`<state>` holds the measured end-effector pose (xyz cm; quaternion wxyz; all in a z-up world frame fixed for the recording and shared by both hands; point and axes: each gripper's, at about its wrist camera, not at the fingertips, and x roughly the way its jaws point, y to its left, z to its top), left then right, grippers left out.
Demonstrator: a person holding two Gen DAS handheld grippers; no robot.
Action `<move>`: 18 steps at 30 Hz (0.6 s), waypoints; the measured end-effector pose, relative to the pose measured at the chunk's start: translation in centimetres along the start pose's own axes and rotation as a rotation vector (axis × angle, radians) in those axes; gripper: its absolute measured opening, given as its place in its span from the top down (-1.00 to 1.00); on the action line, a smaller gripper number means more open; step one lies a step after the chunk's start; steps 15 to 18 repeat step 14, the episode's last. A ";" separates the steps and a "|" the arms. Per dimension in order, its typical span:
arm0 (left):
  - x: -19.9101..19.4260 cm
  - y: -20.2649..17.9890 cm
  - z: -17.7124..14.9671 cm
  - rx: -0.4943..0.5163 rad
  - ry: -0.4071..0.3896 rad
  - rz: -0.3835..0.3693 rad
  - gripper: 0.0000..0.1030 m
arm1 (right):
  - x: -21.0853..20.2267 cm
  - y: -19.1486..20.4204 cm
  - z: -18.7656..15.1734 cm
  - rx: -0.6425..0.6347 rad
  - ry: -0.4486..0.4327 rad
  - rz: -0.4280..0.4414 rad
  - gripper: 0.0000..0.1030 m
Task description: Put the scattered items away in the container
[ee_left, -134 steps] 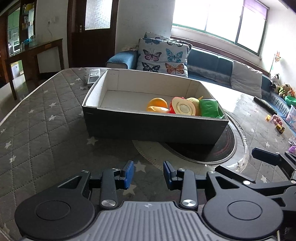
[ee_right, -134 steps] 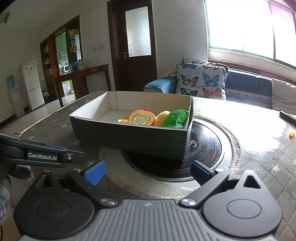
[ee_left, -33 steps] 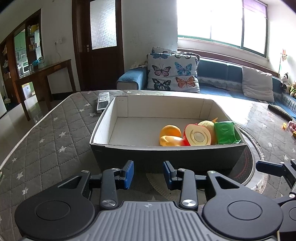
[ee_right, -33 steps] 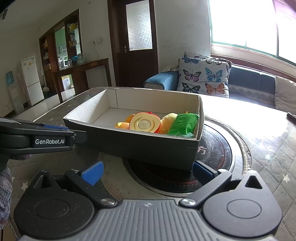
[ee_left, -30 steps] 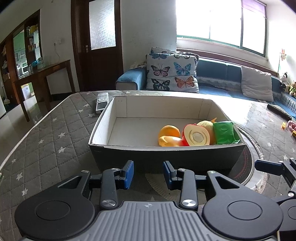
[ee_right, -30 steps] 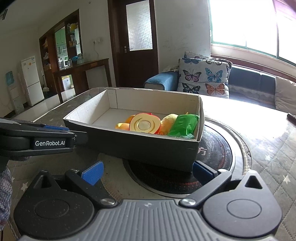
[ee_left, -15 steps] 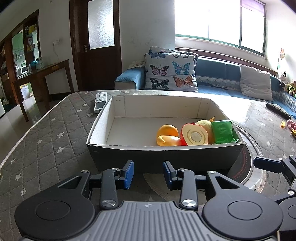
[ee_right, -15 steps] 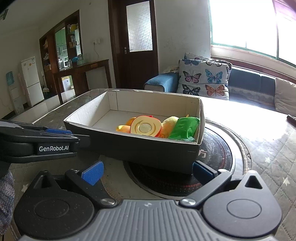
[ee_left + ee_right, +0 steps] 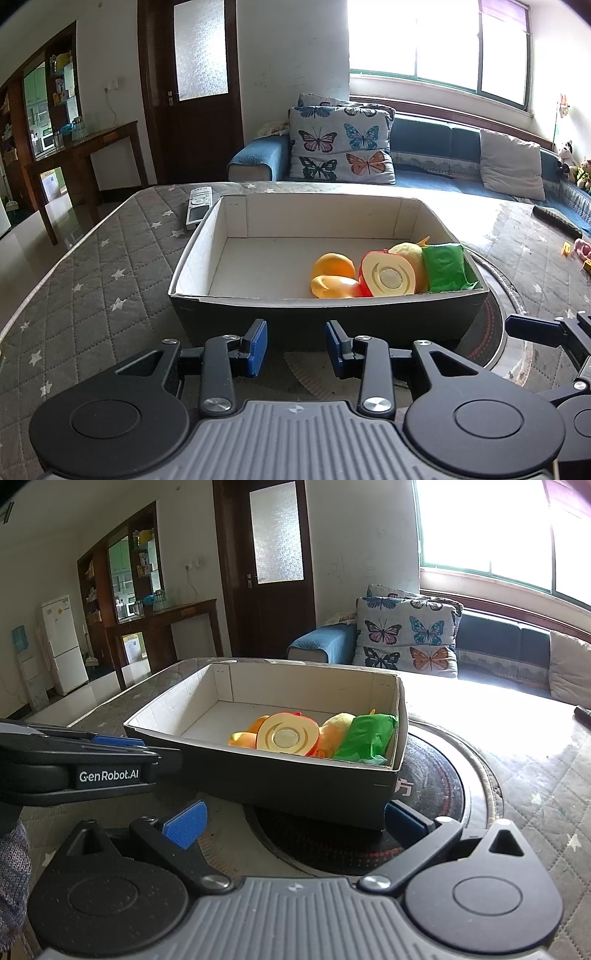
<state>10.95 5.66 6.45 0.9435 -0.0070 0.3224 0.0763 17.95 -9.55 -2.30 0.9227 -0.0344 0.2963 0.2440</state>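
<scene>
A dark cardboard box (image 9: 325, 317) (image 9: 295, 779) with a white inside stands on the table. In its right end lie toy foods: an orange (image 9: 330, 264), a yellow piece (image 9: 332, 288), a halved red fruit (image 9: 386, 275) (image 9: 288, 738), a pale yellow fruit (image 9: 410, 254) and a green packet (image 9: 445, 266) (image 9: 367, 738). My left gripper (image 9: 295, 345) hovers just before the box's near wall, jaws a little apart and empty. My right gripper (image 9: 293, 821) is wide open and empty at the box's near right corner.
A grey remote (image 9: 199, 206) lies left of the box. A black round hob (image 9: 436, 801) sits under the box's right end. A dark remote (image 9: 557, 221) and small toys (image 9: 581, 251) lie at the far right. A sofa with butterfly cushions (image 9: 340, 147) stands behind.
Both grippers have risen a little, and I now look further down into the box. The jaws and the toys have not changed.
</scene>
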 end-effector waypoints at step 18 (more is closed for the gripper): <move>0.0 -0.3 0.6 0.010 -0.021 0.008 0.32 | 0.4 -0.3 0.3 0.001 -0.007 0.000 -1.00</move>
